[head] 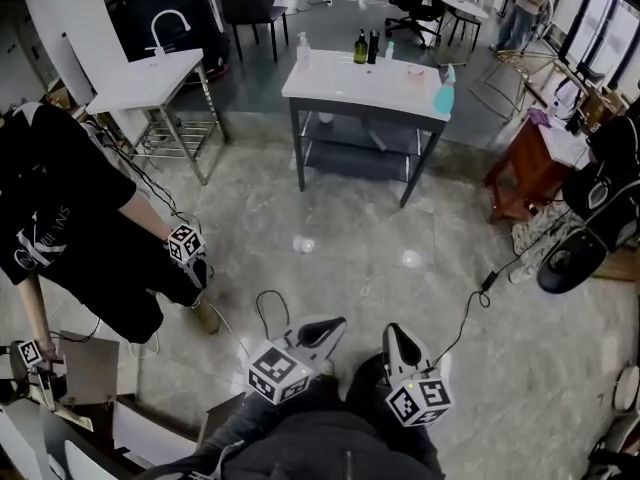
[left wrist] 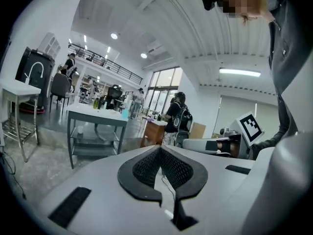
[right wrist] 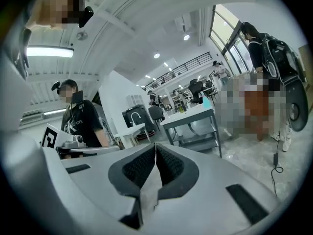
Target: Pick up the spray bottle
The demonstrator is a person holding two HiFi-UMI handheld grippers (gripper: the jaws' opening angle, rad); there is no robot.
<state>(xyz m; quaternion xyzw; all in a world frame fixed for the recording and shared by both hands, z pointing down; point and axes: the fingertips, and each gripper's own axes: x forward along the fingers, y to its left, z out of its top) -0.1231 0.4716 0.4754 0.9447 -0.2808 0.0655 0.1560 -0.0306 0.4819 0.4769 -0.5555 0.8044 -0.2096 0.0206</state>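
The teal spray bottle (head: 444, 95) stands at the right end of a white table (head: 340, 86) across the room, well ahead of both grippers. From the left gripper view the spray bottle (left wrist: 125, 113) shows small on that table's near corner, and in the right gripper view the spray bottle (right wrist: 207, 102) is just as far off. My left gripper (head: 330, 326) and right gripper (head: 397, 336) are held low, close to my body, side by side. Both are shut with nothing between their jaws, which meet at the tips of the left gripper (left wrist: 160, 148) and the right gripper (right wrist: 155, 146).
A clear pump bottle (head: 303, 50) and dark bottles (head: 361, 48) share the table. A second white table with a faucet (head: 150, 78) stands left, a brown wooden table (head: 530, 168) right. Another person with marker-cube grippers (head: 185, 245) stands near my left. Cables (head: 470, 308) trail on the floor.
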